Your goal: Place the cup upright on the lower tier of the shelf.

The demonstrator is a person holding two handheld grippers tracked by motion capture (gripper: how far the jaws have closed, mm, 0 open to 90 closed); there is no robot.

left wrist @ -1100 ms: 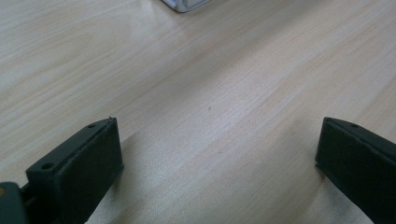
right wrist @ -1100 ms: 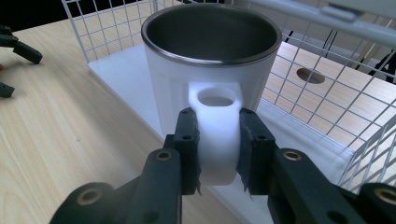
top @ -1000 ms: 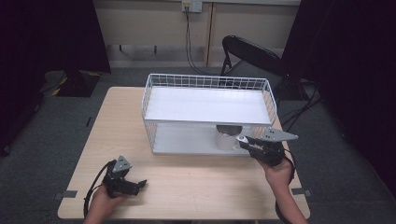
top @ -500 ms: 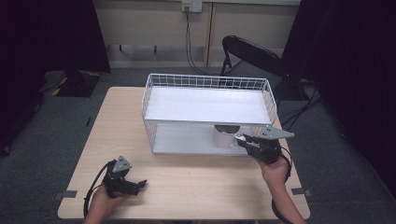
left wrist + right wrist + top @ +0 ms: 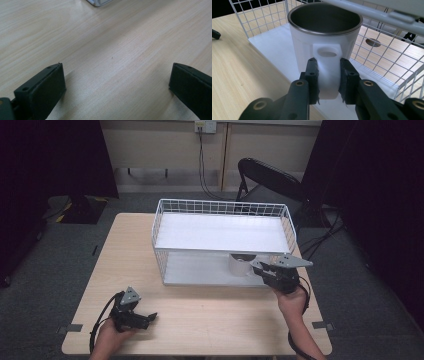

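the right gripper (image 5: 328,82), clamped on the handle of a white steel-lined mug (image 5: 324,42), has carried it further into the wire rack's (image 5: 165,220) lower shelf, suggesting placement is near, while the left gripper (image 5: 145,318) rests with jaws apart on the wooden table (image 5: 210,320).

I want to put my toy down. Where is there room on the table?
The light wooden table is bare between the left gripper and the right gripper, and left of the white wire rack. The rack's lower shelf is crowded near the white metal-lined mug.
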